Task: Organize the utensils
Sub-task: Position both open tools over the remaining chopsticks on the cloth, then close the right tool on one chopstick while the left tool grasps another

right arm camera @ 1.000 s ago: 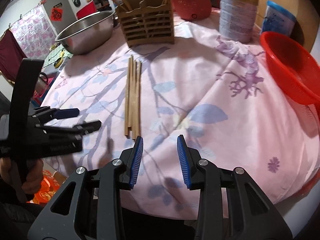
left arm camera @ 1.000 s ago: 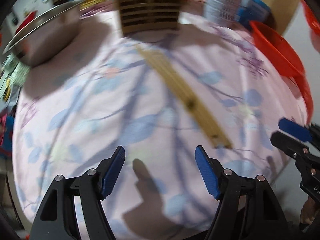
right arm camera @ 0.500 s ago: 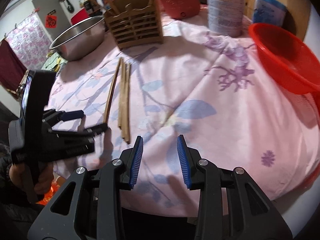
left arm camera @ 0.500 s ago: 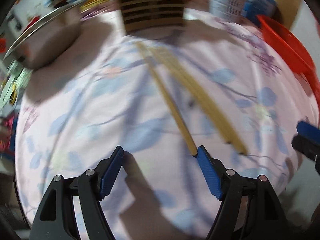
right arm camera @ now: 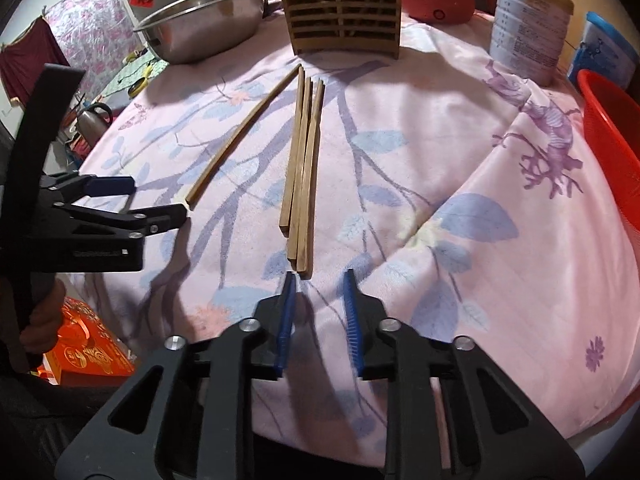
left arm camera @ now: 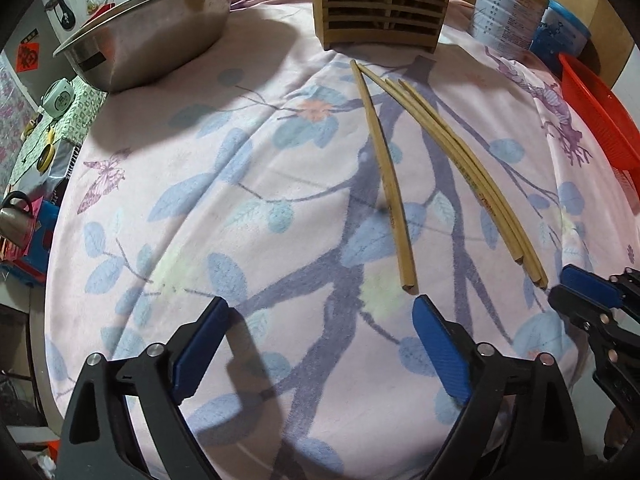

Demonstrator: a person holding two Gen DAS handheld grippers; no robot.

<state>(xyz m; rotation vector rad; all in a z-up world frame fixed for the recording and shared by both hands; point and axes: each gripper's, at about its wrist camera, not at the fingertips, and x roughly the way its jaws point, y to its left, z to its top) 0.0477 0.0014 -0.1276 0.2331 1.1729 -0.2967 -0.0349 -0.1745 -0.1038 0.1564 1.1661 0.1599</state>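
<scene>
The surface (left arm camera: 168, 216) has a pink cloth with blue leaves on it. Four wooden chopsticks lie on the cloth. One single chopstick (left arm camera: 386, 176) lies by itself, a little to the left of the others. The bundle of three chopsticks (left arm camera: 472, 176) lies side by side, touching each other.

The left hand-held gripper (left arm camera: 320, 340) has its blue fingers spread wide apart. It holds nothing. The near end of the single chopstick lies just beyond the tip of its right finger. In the right wrist view, the left hand-held gripper (right arm camera: 140, 200) sits at the left, and that chopstick's near end is right by its lower finger.

The right hand-held gripper (right arm camera: 318, 316) has its fingers apart with a small gap. It holds nothing. The near ends of the three chopsticks lie just past its left finger.

At the far side stands a wooden slatted utensil holder (right arm camera: 344, 12) with some sticks in it. A shiny steel bowl (left arm camera: 152, 28) is to its left. A tall tin can (right arm camera: 528, 24) is to its right. A red plastic basket (right arm camera: 612, 140) sits at the right edge.
</scene>
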